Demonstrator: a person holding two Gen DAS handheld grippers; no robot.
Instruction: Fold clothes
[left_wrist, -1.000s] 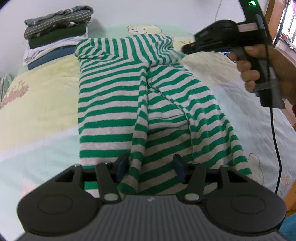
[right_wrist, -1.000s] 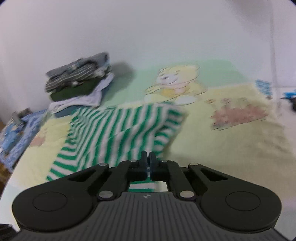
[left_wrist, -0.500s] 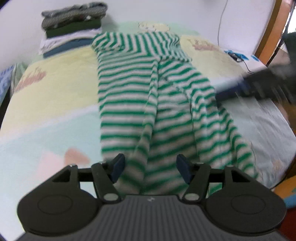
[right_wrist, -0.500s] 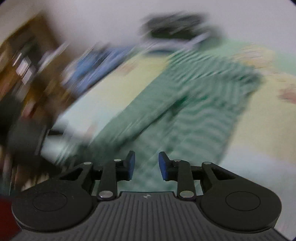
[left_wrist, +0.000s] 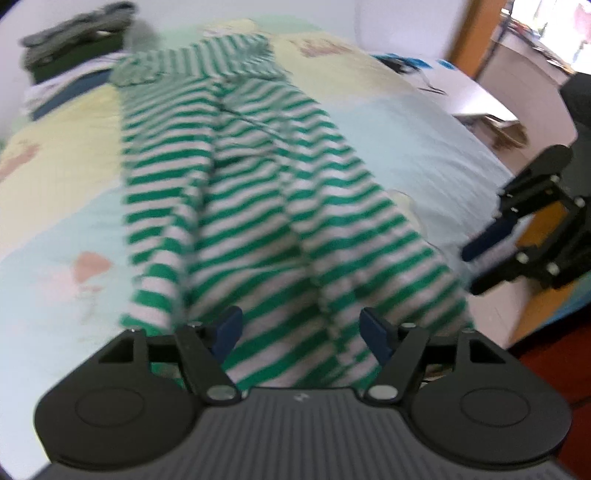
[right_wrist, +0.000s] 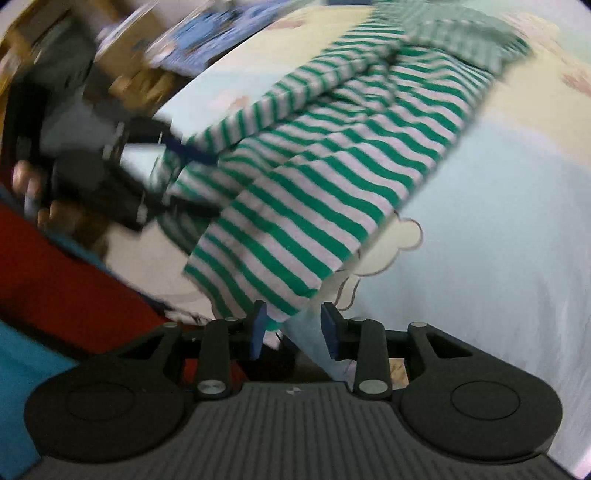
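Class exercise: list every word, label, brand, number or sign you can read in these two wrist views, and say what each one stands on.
None can be read.
Small pale mark on the ribbed black body of the left claw: a logo shape, no legible letters.
Same small mark on the right claw: also illegible.
Reddish print on the pastel cartoon bedsheet: too blurred to tell whether it is lettering.
Green-and-white striped garment: no label visible.

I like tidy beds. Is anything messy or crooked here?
Yes. The green striped pants lie wrinkled, with lumpy ridges down the legs, and their cuffs hang over the edge of the bed. Both grippers are open, holding nothing.
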